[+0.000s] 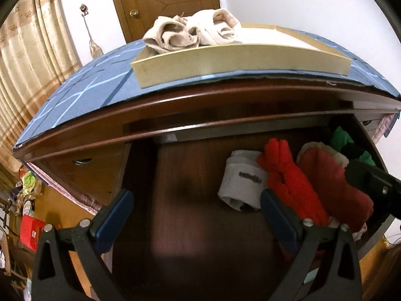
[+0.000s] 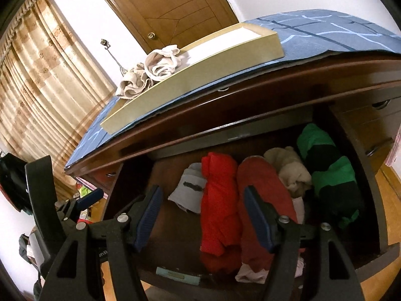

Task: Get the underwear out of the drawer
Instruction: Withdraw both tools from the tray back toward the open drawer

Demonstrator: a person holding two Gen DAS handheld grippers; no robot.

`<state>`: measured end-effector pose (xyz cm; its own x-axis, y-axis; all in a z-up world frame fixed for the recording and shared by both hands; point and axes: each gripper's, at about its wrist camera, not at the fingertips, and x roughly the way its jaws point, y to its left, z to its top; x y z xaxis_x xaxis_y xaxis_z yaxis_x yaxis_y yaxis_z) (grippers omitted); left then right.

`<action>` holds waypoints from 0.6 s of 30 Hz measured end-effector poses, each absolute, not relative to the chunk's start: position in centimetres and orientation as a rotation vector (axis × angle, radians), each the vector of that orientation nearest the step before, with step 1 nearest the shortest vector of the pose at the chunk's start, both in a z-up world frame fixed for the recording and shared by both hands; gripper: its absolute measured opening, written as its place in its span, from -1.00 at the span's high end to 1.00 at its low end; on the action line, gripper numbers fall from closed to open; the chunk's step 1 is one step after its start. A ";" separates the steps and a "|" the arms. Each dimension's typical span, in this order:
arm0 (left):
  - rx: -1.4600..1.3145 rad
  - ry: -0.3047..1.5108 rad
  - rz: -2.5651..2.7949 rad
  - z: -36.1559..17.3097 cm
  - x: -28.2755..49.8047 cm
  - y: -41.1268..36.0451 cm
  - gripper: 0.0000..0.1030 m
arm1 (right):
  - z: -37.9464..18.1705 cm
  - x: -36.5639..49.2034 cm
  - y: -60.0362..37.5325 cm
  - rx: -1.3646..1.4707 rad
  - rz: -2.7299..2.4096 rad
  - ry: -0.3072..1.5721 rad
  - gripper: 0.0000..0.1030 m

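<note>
Right wrist view: the right gripper (image 2: 203, 215) stood with its jaws spread and empty above the open drawer (image 2: 386, 248) of a dark wooden dresser (image 2: 250, 95), its blue pads framing a bright red rolled garment (image 2: 219, 200) without touching it. The underwear lay in a row in the drawer: a white rolled piece with dark lettering (image 2: 186, 188) to the left, a darker red roll (image 2: 265, 200) behind the right pad, then a beige bundle (image 2: 290, 170) and a green-and-black roll (image 2: 330, 170).

In the left wrist view, the left gripper (image 1: 195, 215) also hung open and empty over bare drawer floor, the white roll just beside its right pad.

A clean pick, by the look of it, would mean lowering the right jaws squarely astride one roll and closing on its middle, so that neither neighbour came up with it.

On the blue patterned cloth (image 2: 313, 35) atop the dresser sat a shallow cardboard tray (image 2: 200, 70) holding two pale rolled pieces (image 2: 147, 72).

The lettering was too blurred to read. The near ends of the red rolls were hidden behind the gripper, and pinkish fabric beneath them could not be identified.
</note>
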<state>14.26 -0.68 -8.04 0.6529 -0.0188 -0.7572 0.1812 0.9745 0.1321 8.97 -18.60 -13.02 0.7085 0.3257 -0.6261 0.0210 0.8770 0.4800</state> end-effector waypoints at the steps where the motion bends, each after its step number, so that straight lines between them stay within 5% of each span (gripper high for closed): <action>1: 0.203 0.855 -0.116 -8.1 14.2 -0.7 -0.99 | -13.0 8.8 -18.5 0.478 0.176 0.772 -0.35; 18: 0.162 0.904 -0.132 -9.7 12.3 1.1 -0.99 | -14.1 7.4 -18.3 0.405 0.141 0.814 -0.35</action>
<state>12.27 1.06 -9.73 0.6116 -0.0459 -0.7898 0.1821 0.9797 0.0841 7.45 -18.33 -14.09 0.6824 0.2760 -0.6769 0.0312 0.9142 0.4042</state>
